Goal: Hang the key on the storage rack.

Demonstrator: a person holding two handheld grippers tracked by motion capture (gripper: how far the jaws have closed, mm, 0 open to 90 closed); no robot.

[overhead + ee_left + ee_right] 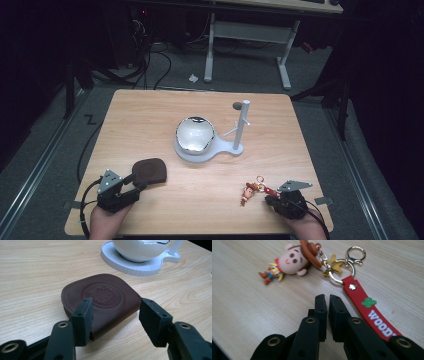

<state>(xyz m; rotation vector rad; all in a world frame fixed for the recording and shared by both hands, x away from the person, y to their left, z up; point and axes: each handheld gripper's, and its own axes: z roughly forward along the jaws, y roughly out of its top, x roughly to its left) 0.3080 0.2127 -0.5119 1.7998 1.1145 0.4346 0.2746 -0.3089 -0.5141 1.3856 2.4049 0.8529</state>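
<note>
The left gripper (115,315) is gaping around the brown leather pouch's (100,300) near edge, probably light and pliable, while the right gripper (328,302) is sitting pinched empty beside the keychain (317,262).

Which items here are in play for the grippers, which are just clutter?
In play:
left gripper, open around brown pouch
right gripper, shut beside cowboy keychain
white bowl stand, judging by placement

Lying about:
desk frame
floor cables
</note>
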